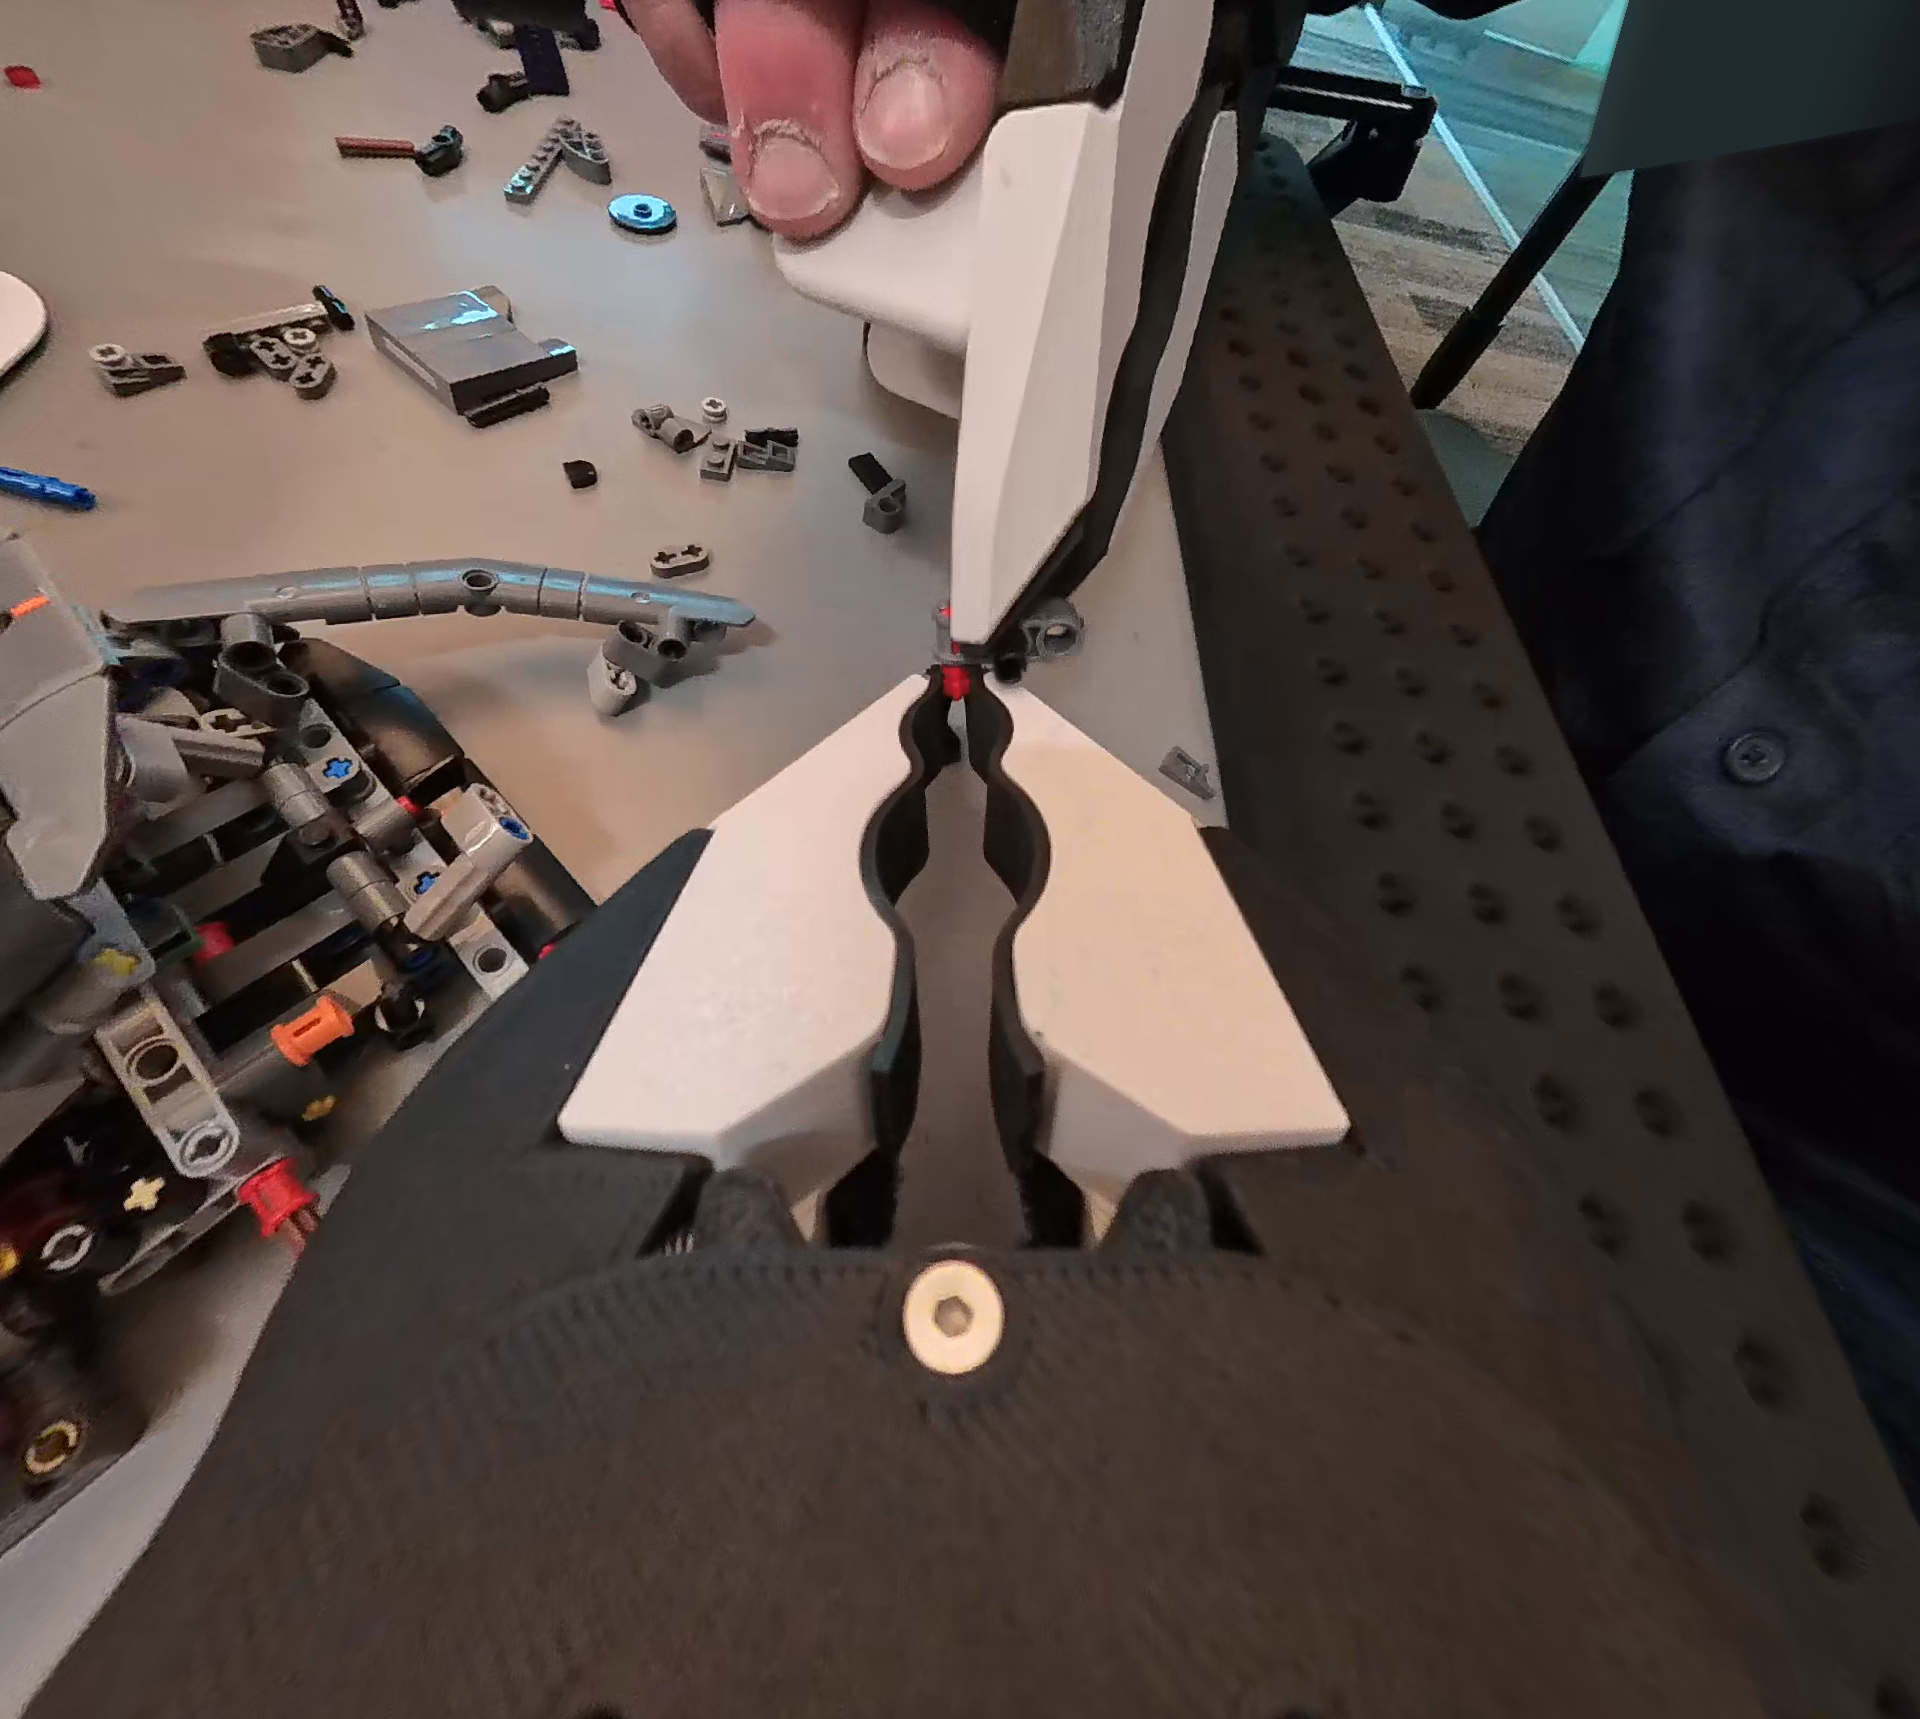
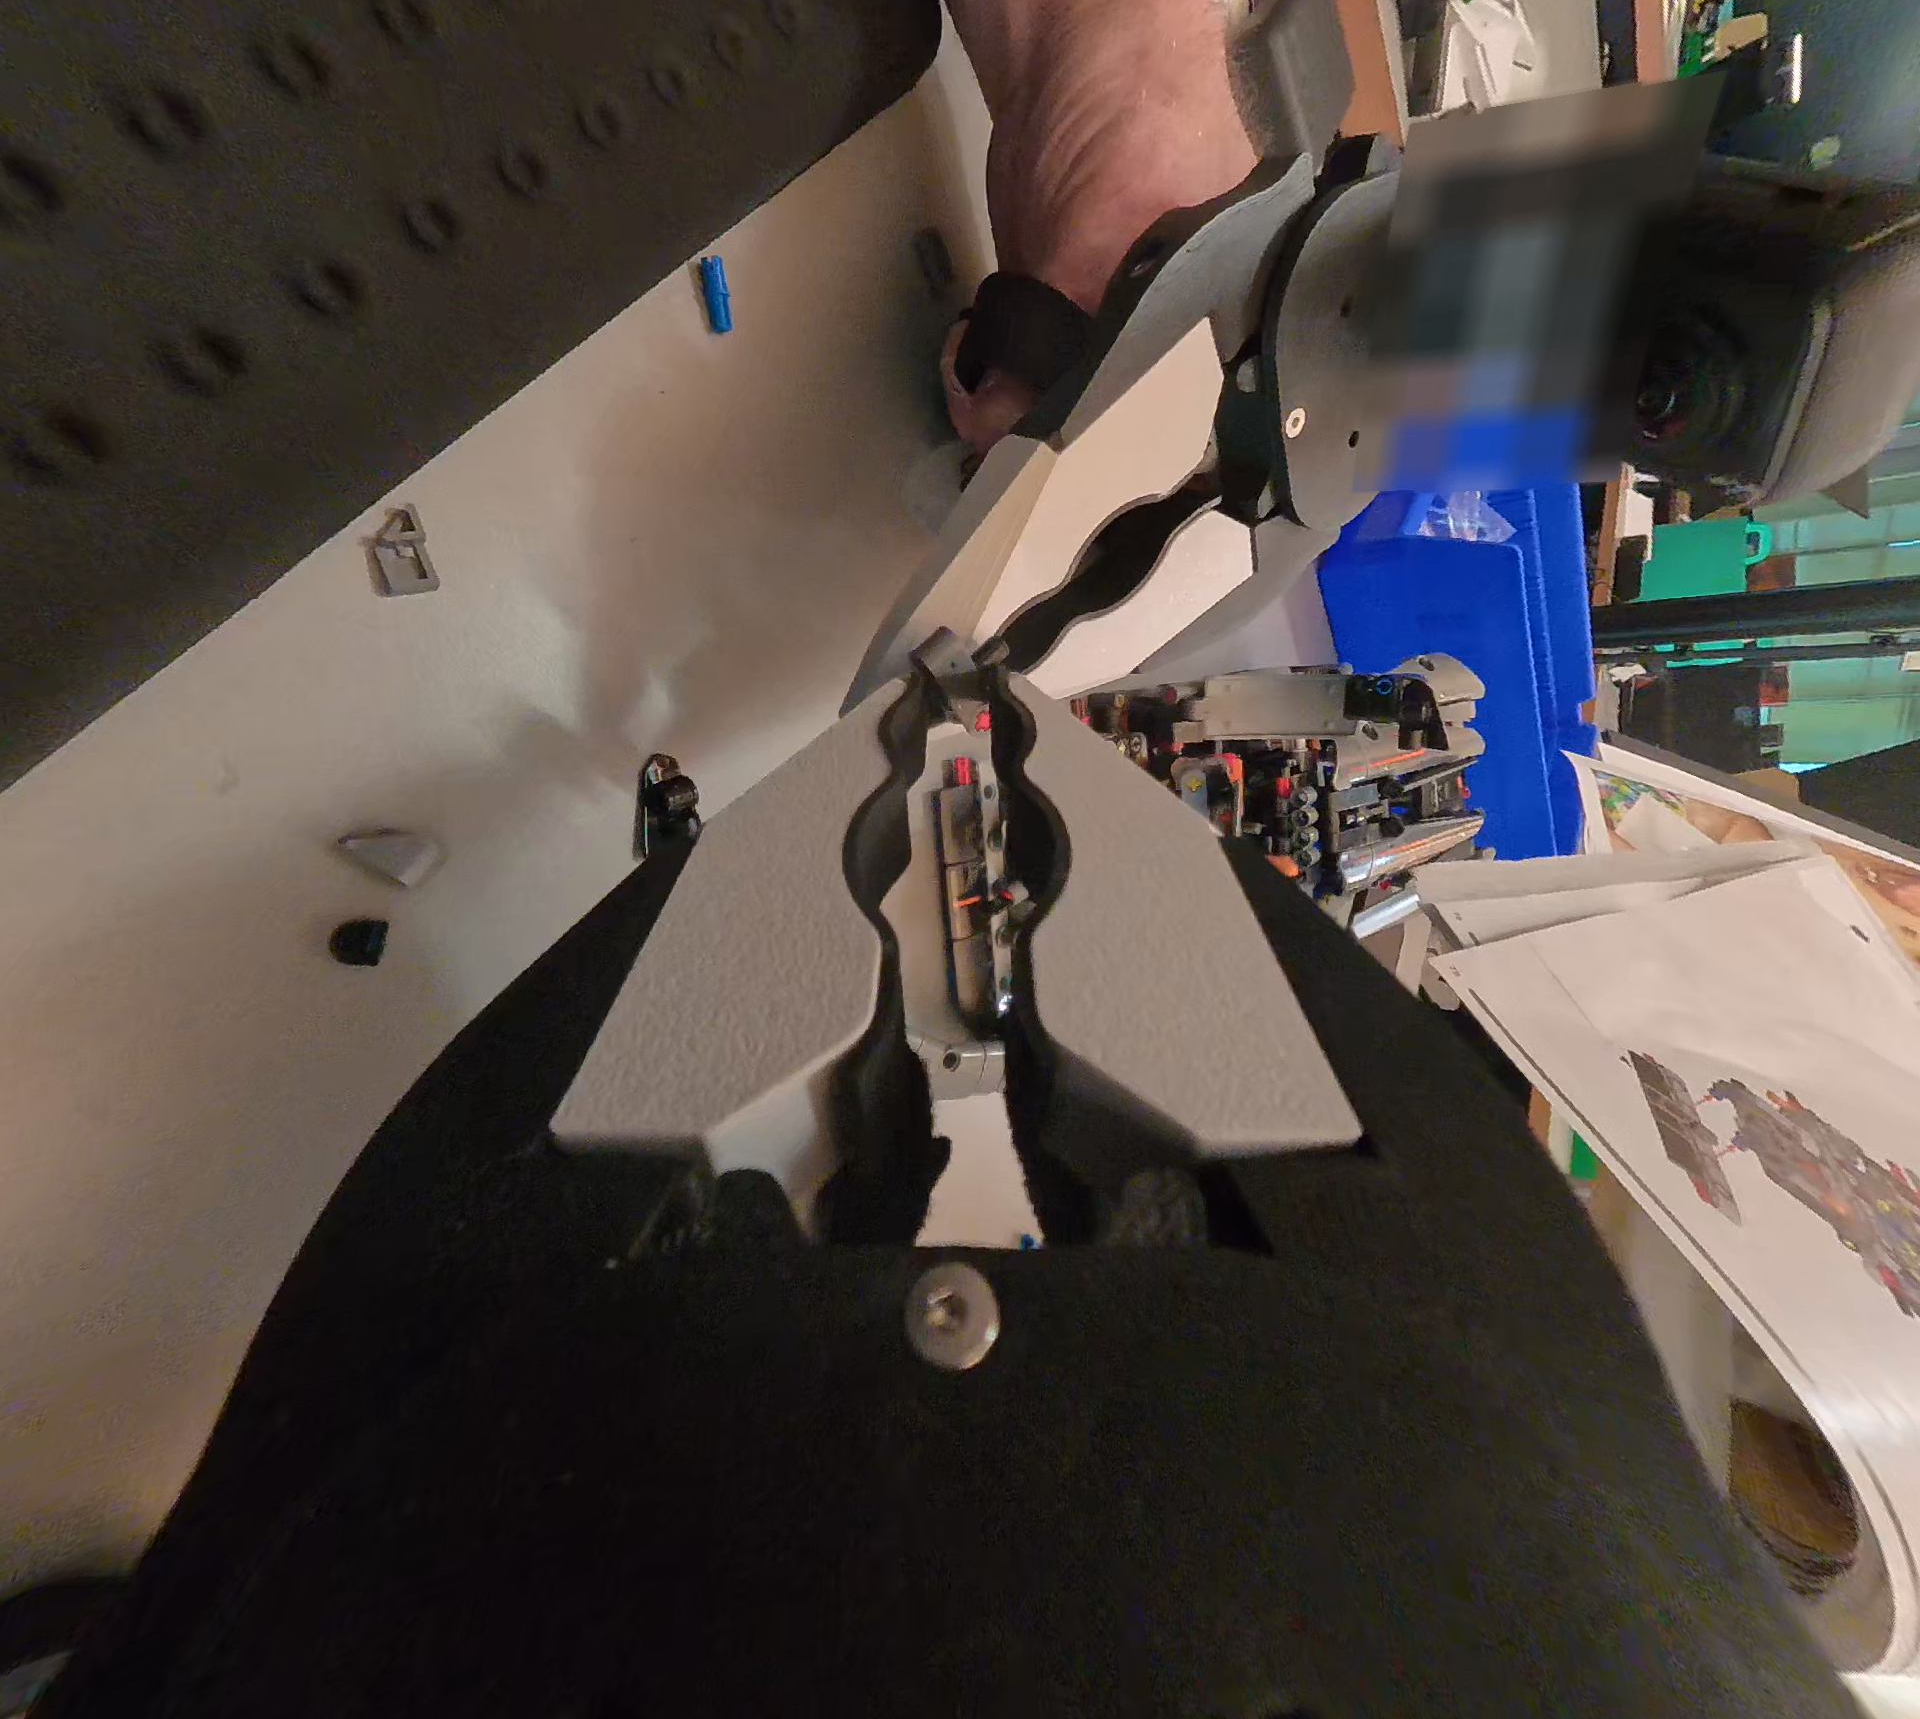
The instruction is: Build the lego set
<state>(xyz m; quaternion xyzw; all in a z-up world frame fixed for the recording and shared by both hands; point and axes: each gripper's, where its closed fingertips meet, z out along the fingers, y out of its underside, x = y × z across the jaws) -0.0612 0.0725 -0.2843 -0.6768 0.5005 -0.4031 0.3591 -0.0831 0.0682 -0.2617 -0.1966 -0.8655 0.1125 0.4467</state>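
Observation:
My left gripper (image 1: 956,701) is shut on a small red pin (image 1: 956,682), pinched at its fingertips. My right gripper (image 1: 982,635) comes down from above, tip to tip with the left one, and is shut on a small grey connector (image 1: 1055,630). The red pin meets the grey connector between the two tips, above the table. In the right wrist view my right gripper (image 2: 954,690) holds the grey connector (image 2: 943,656), and the left gripper (image 2: 961,641) reaches in from the upper right. The part-built grey and black lego model (image 1: 260,838) lies at the left and also shows in the right wrist view (image 2: 1330,765).
Several loose grey and black pieces (image 1: 468,350) lie scattered on the table (image 1: 779,589), along with a curved grey strip (image 1: 436,594). A blue pin (image 2: 715,295) lies apart. Instruction sheets (image 2: 1714,1046) and a blue bin (image 2: 1455,630) are beyond the model. A dark perforated panel (image 1: 1455,734) borders the table. My two grippers' fingertips are within a few centimetres of each other.

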